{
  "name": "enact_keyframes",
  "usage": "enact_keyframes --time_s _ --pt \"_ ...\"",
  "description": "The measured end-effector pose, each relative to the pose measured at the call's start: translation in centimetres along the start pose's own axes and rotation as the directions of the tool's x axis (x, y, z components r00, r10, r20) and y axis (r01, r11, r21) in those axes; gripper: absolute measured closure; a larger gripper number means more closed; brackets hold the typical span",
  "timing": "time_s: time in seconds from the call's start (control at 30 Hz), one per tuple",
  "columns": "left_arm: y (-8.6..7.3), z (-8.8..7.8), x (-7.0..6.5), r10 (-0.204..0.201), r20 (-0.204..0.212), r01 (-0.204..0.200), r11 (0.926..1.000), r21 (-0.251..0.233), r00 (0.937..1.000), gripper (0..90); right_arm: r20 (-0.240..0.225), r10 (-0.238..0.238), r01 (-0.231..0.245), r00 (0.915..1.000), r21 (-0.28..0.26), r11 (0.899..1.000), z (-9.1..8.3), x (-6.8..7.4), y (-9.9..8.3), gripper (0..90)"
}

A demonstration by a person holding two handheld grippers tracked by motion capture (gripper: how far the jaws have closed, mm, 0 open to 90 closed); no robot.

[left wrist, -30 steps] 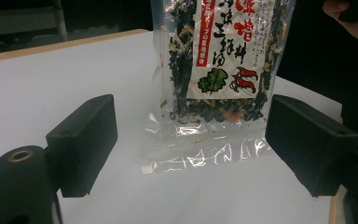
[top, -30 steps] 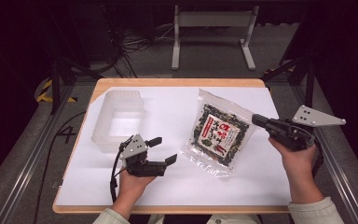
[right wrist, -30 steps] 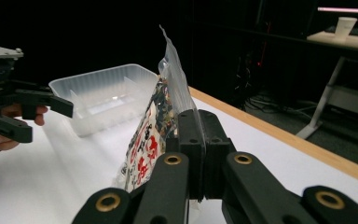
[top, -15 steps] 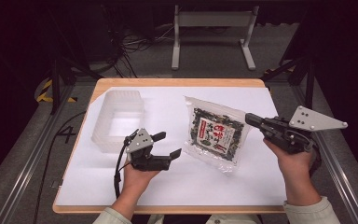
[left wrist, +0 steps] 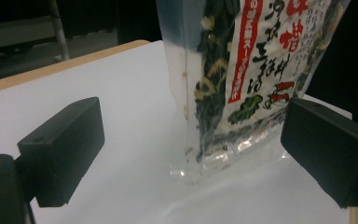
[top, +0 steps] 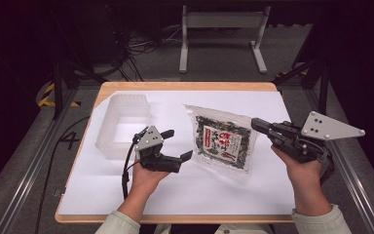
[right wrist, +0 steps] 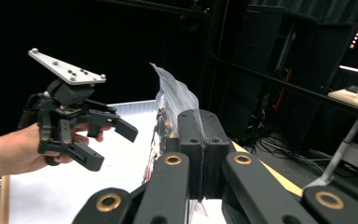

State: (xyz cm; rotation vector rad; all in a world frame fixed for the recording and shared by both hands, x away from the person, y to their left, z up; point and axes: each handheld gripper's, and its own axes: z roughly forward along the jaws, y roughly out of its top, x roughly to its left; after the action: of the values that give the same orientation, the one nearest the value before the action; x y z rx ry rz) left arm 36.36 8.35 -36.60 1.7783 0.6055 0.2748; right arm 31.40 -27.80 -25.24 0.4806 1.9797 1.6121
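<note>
Two grippers meet at one bag (top: 222, 142) of dried seaweed (clear plastic, red label) over the white table (top: 175, 195). The right gripper (top: 256, 124) has its jaws pressed together on the bag's edge, lifting that side. The left gripper (top: 177, 145) faces the bag, jaws spread wide and empty. A clear tub (top: 122, 126) sits just beyond it.
</note>
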Motion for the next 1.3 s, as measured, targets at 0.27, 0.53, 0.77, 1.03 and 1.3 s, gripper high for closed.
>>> enact_keyframes --time_s 0.27,0.53,0.77,1.03,1.3 --pt "1.0 0.8 -0.4 0.005 0.079 -0.002 0.9992 -0.040 0.9969 5.6 -0.036 -0.009 0.008 0.9993 -0.031 0.999 0.0 1.0 0.6 89.8" --pt "1.9 1.3 -0.7 0.027 0.164 -0.009 0.9938 -0.110 0.9861 9.5 -0.067 -0.008 0.005 0.9977 -0.046 0.999 0.1 1.6 0.6 90.0" --pt "2.2 1.0 -1.7 0.102 0.112 -0.085 0.9860 -0.144 0.9884 23.1 -0.055 0.011 -0.014 0.9984 -0.051 0.999 -0.2 1.3 0.2 90.0" --pt "2.1 0.5 -1.5 0.093 0.118 -0.073 0.9839 -0.163 0.9887 40.3 -0.045 0.014 -0.017 0.9989 -0.063 0.998 -0.4 1.1 0.1 89.9" --pt "2.4 0.2 -1.9 0.128 0.226 -0.081 0.9755 -0.204 0.9656 59.7 -0.053 0.028 -0.031 0.9982 -0.059 0.998 -0.1 0.9 -0.3 89.9"
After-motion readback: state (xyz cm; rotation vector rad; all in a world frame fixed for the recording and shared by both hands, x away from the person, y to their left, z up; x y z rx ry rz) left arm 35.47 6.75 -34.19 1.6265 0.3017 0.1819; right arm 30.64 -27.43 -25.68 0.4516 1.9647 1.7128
